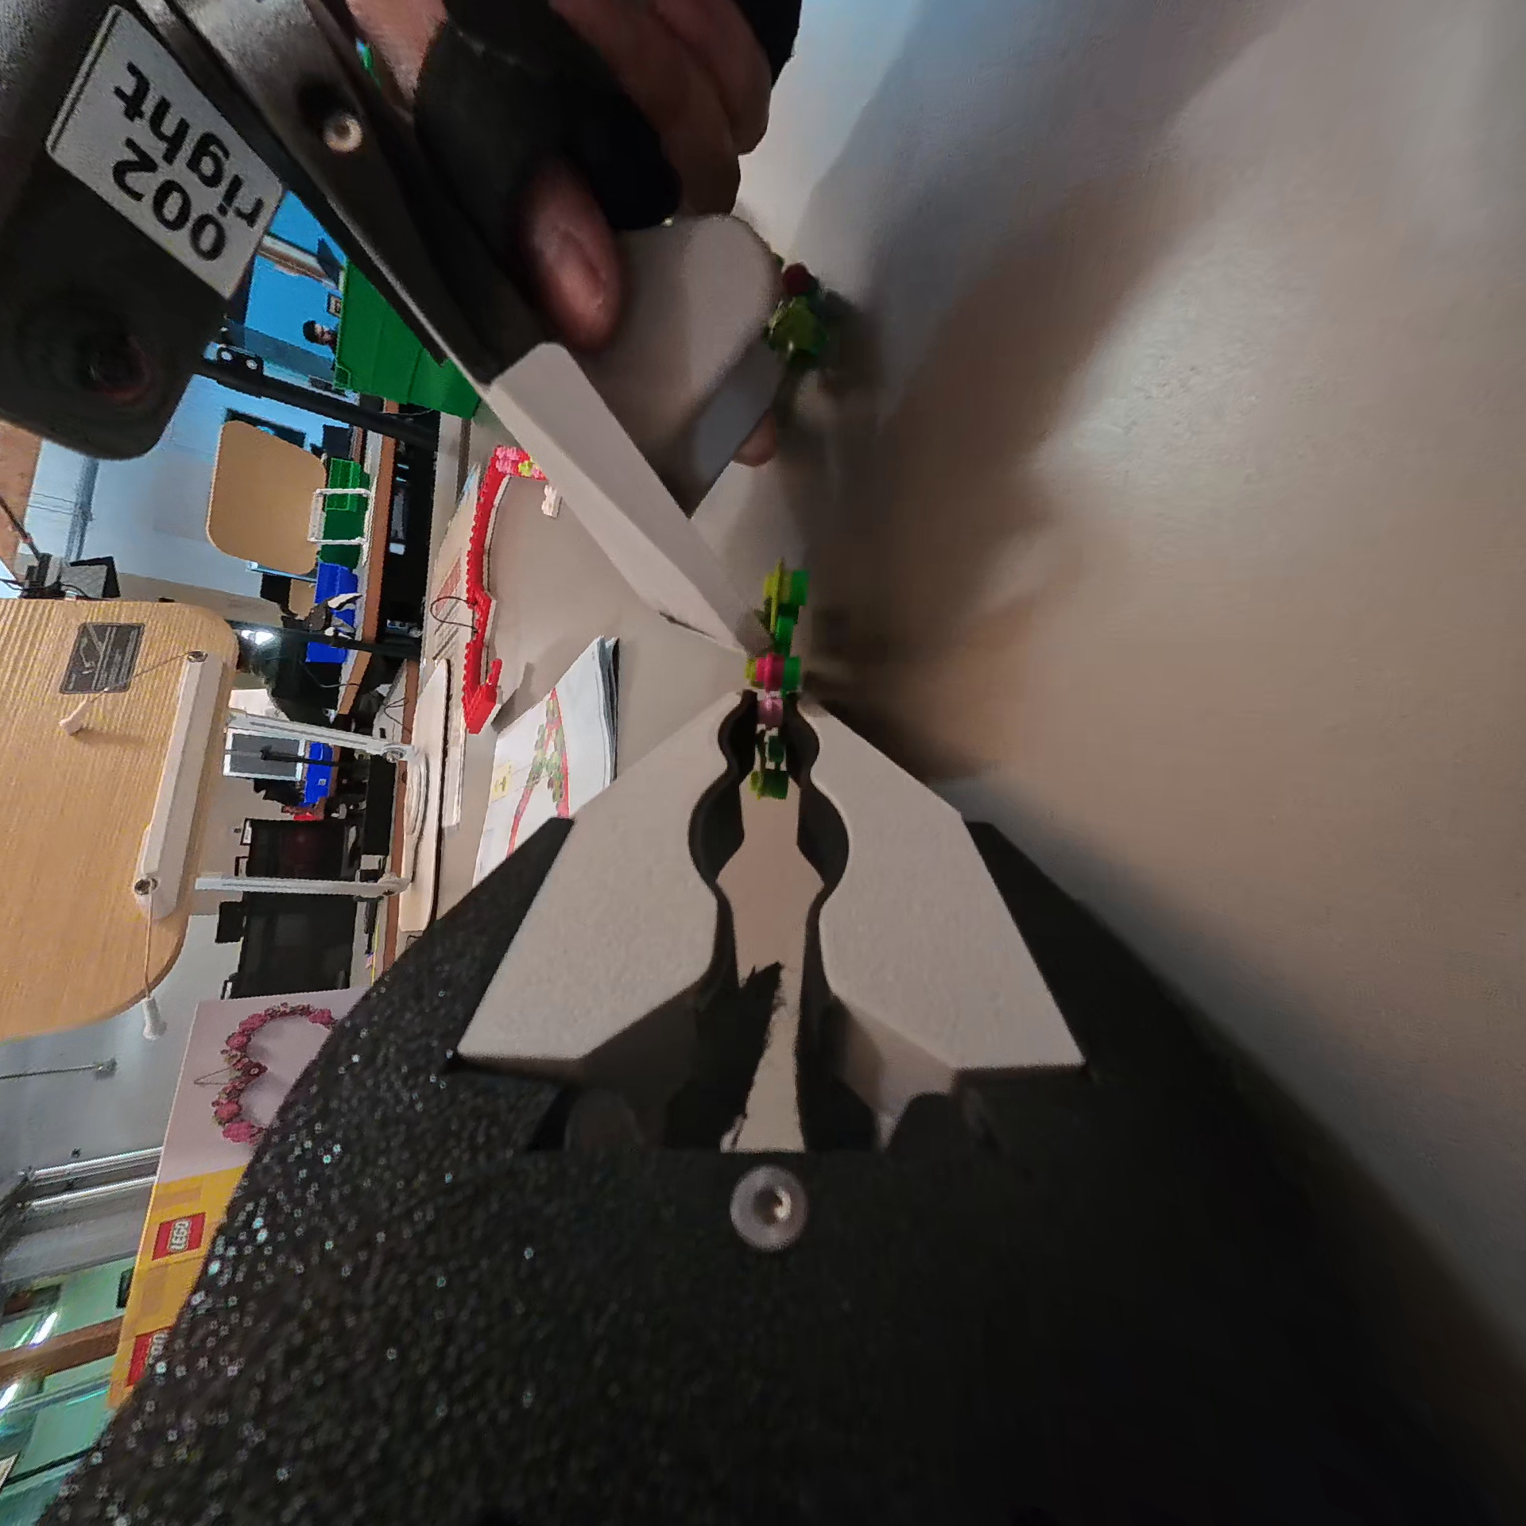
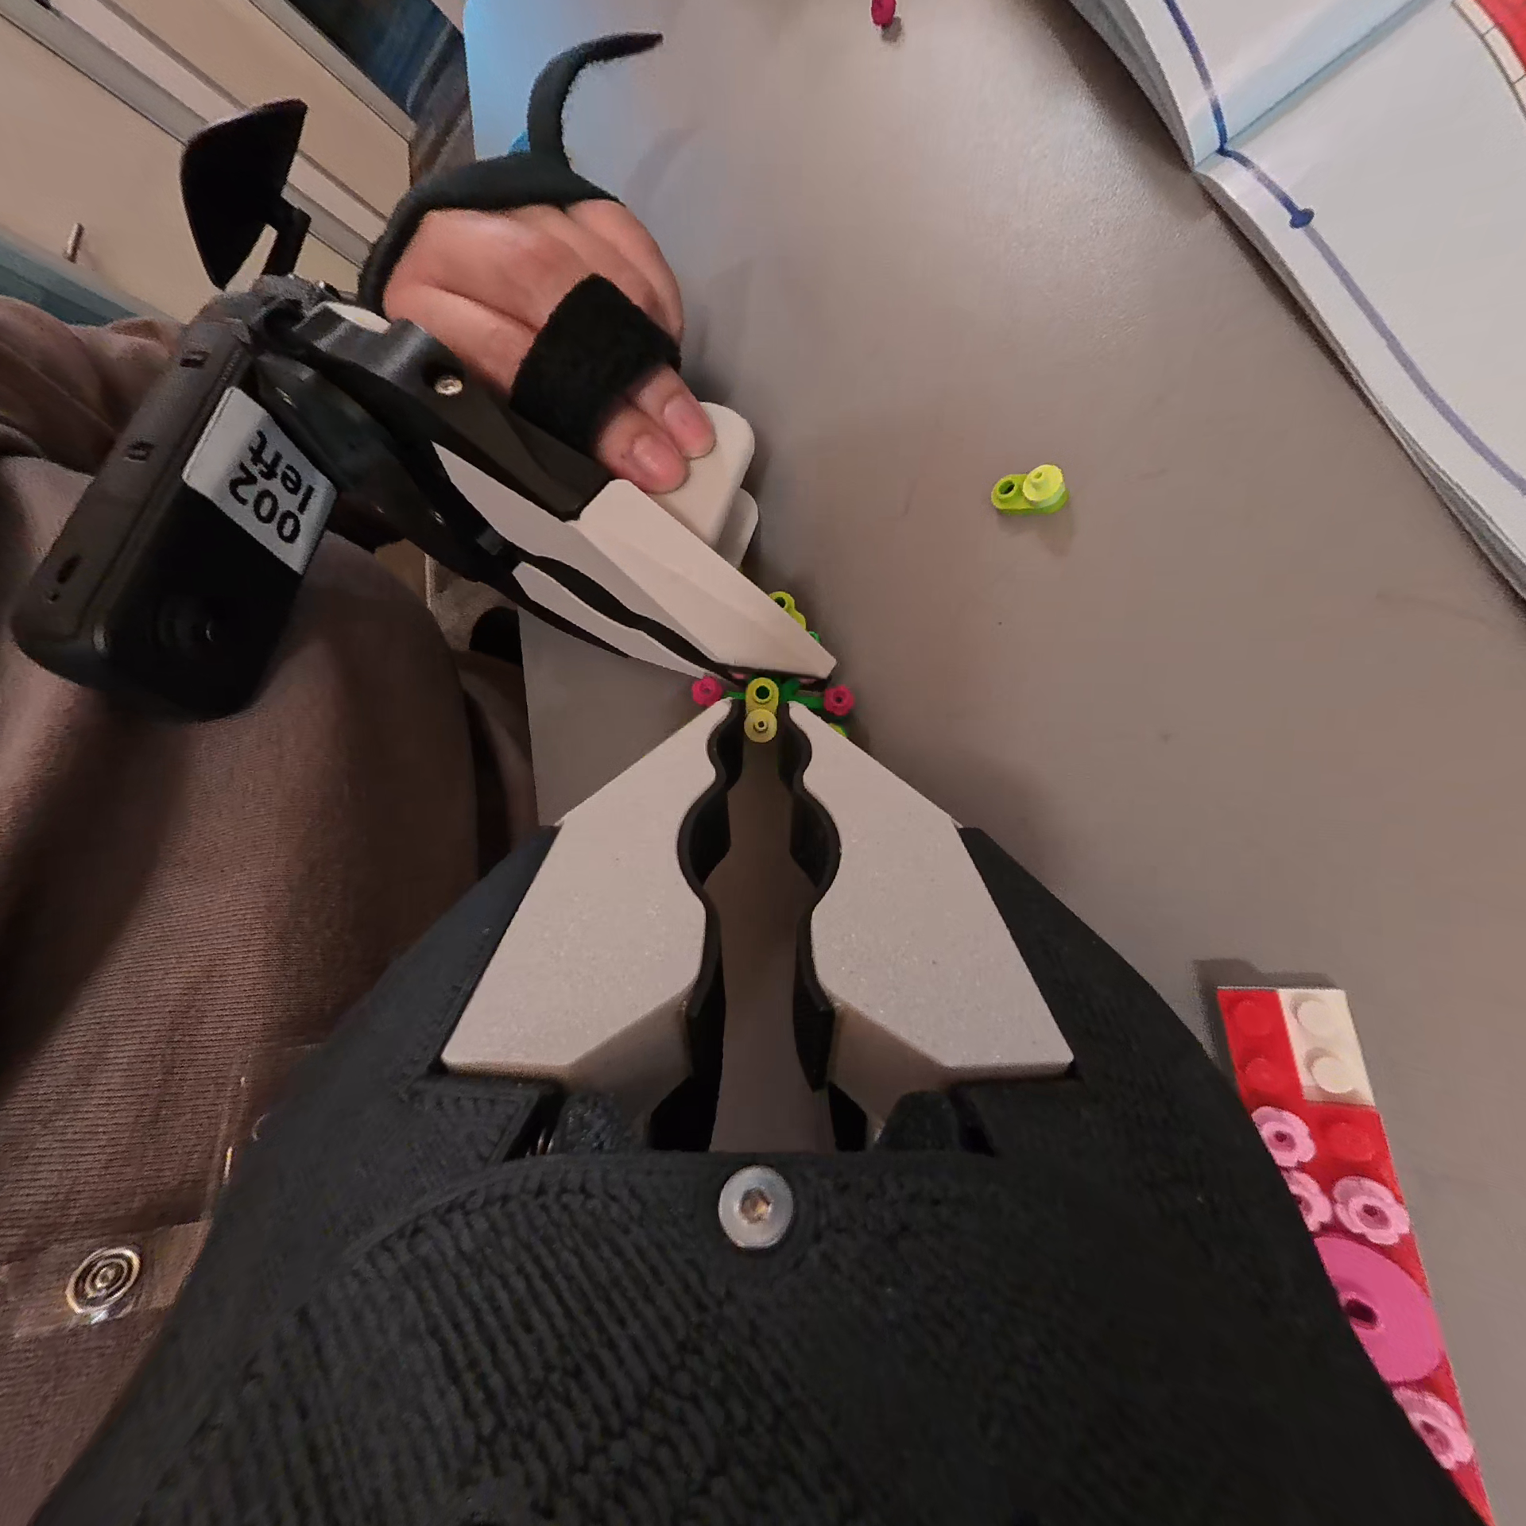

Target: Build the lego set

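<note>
A small lego sprig (image 1: 776,661) of green stems, lime pieces and magenta studs is held between both grippers just above the grey table. In the left wrist view my left gripper (image 1: 770,727) is shut on its lower end. The right gripper's fingers (image 1: 627,512) reach in from the upper left and touch its top. In the right wrist view my right gripper (image 2: 760,731) is shut on the sprig's lime stud piece (image 2: 760,708). The left gripper (image 2: 813,673) pinches the sprig from the left, with magenta studs (image 2: 839,699) showing on either side.
A loose lime piece (image 2: 1028,491) lies on the table (image 2: 1073,743) to the right. The open instruction booklet (image 2: 1321,206) is at top right, and the red frame with pink flowers (image 2: 1354,1239) at bottom right. Another small lime and dark red cluster (image 1: 797,318) lies further off. The lego box (image 1: 215,1156) stands at the left. Less than 4 cm separates the two grippers' tips.
</note>
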`<state>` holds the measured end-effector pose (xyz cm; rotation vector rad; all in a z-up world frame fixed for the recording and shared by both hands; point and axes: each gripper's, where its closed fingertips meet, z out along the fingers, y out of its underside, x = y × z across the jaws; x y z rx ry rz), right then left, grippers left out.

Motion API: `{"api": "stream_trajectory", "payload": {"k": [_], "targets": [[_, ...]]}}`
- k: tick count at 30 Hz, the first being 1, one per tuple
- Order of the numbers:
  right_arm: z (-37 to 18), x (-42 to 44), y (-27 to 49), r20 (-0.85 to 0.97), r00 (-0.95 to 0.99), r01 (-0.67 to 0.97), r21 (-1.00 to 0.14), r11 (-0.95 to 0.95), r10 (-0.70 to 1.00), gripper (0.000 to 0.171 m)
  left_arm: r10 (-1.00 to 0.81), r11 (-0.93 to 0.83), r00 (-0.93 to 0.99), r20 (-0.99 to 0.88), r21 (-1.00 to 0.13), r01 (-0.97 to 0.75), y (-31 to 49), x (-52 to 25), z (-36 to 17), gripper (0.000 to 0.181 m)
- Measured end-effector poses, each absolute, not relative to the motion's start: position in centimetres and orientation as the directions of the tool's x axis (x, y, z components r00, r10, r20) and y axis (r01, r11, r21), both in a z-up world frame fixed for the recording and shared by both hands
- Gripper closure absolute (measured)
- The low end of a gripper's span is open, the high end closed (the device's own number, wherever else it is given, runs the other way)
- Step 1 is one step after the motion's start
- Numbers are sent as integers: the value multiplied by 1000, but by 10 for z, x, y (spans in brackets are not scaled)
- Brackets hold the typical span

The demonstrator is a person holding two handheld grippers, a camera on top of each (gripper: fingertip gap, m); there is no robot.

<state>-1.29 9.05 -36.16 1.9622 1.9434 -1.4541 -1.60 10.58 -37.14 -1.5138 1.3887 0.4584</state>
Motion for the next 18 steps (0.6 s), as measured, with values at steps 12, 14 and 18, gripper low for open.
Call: {"api": "stream_trajectory", "payload": {"k": [12, 14, 18], "targets": [[-365, -10, 92, -588, -201, 794, -566, -221, 783, 166, -534, 125, 301, -790, -426, -896, 105, -13, -371, 178], [-366, -8, 91, -599, -203, 801, -557, -221, 775, 166, -527, 130, 305, -793, -429, -894, 105, -12, -370, 177], [-365, -7, 91, -612, -208, 807, -548, -219, 763, 166, -514, 150, 320, -796, -450, -880, 105, -10, -368, 177]]}}
